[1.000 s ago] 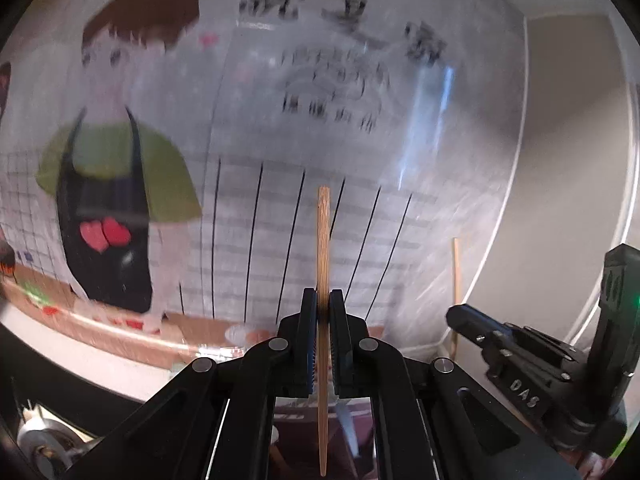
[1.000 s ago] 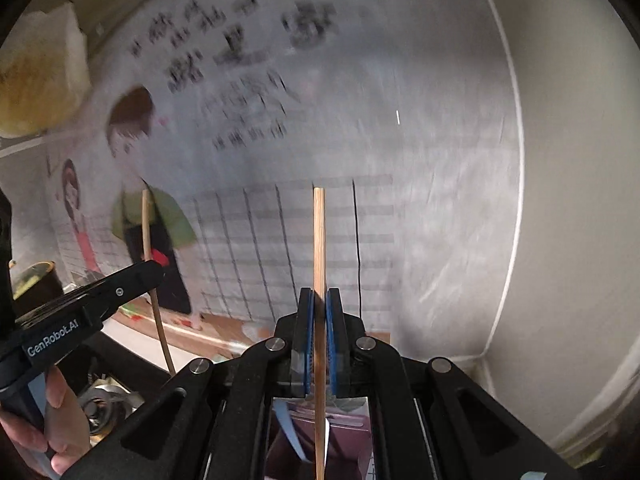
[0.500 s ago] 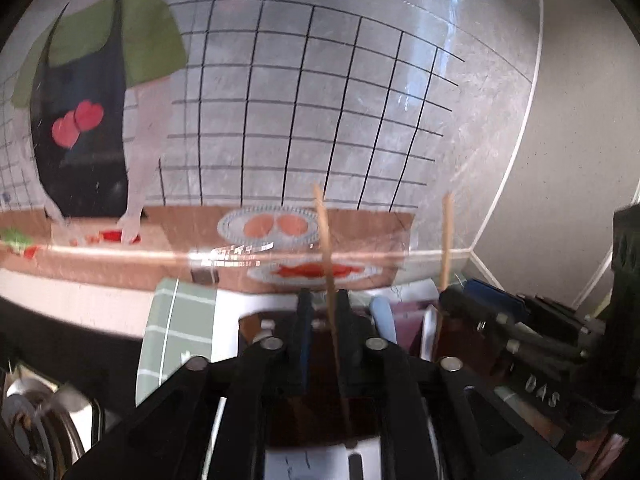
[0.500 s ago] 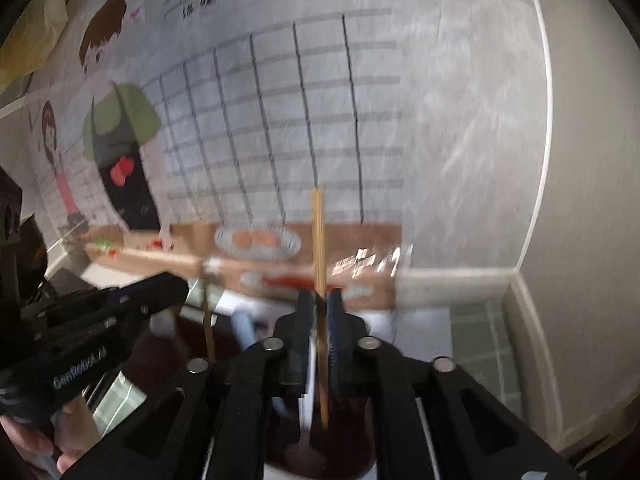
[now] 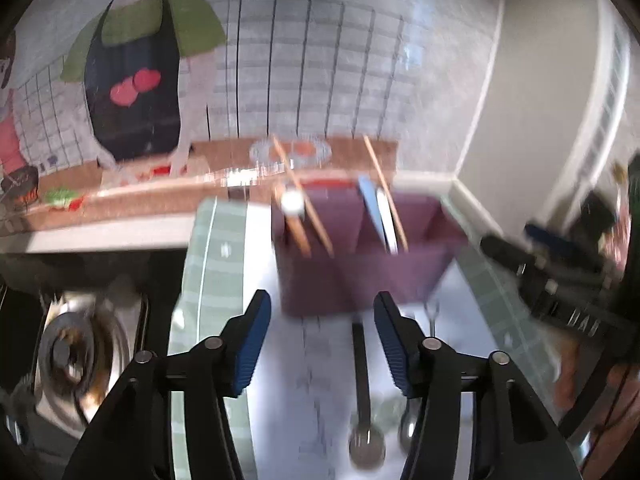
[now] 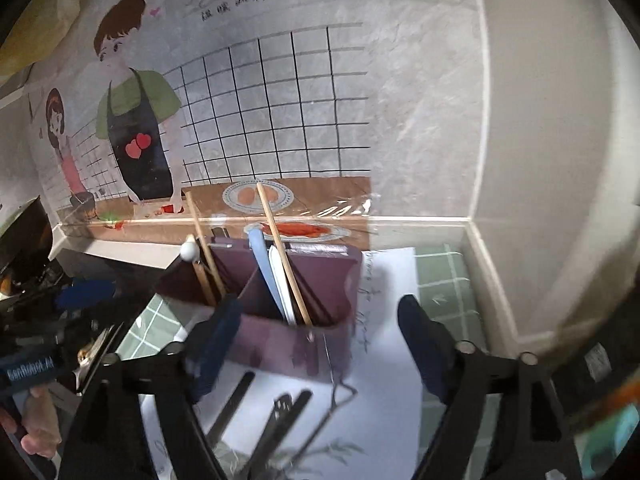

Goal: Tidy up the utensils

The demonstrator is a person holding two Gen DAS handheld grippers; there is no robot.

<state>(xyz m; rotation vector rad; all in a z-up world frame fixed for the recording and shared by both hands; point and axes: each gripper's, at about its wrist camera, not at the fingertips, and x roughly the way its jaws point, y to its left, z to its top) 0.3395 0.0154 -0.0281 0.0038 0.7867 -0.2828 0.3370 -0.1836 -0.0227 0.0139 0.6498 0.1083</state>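
Observation:
A purple utensil holder [image 5: 360, 256] [image 6: 280, 312] with compartments stands on a white sheet near the wall. Wooden chopsticks [image 5: 304, 204] [image 6: 204, 248] lean in its left compartment. Another chopstick [image 5: 386, 196] [image 6: 284, 256] leans beside a blue and a white utensil [image 6: 268, 276] in the right one. My left gripper [image 5: 322, 344] is open and empty, just in front of the holder. My right gripper [image 6: 316, 352] is open and empty over the holder's front edge. Dark-handled spoons [image 5: 362, 392] and cutlery [image 6: 280, 420] lie on the sheet.
A stove burner [image 5: 76, 356] sits to the left. The wall with a cartoon poster [image 6: 136, 128] is close behind the holder, and a corner wall [image 6: 540, 160] is at the right. Green checked cloth [image 6: 444, 280] covers the counter.
Both grippers have opened and let go of their chopsticks, which now stand in the holder. Both grippers have tilted down and pulled back from the holder.

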